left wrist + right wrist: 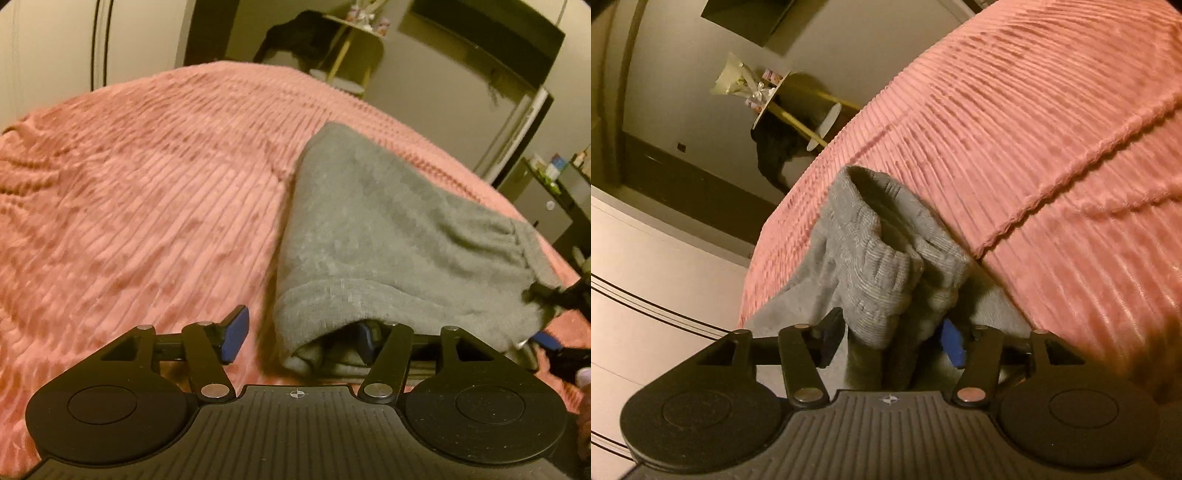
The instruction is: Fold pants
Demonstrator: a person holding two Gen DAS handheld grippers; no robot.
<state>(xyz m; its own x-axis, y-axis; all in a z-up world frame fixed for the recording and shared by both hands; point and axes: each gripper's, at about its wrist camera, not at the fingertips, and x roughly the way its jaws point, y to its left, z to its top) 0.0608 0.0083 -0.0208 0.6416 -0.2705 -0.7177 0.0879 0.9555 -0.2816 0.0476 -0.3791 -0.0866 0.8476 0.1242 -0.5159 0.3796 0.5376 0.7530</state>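
Folding grey pants (pixel 388 221) on pink bed (pixel 147 184)

Left claw (pixel 299 332) gaping half-open, straddling the fold (nothing pinched); right claw (pixel 890 339) standing half-open around bunched cuffs (pixel 882 273), grip unclear.

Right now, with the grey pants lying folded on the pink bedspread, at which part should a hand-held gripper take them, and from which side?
Probably at the ribbed cuffs of the grey pants. They bunch into a thick raised roll at the near end, easier to pinch than the flat middle lying on the pink bedspread. Come from the near edge, low, as the right hand-held gripper already does, with one finger on each side of the roll.
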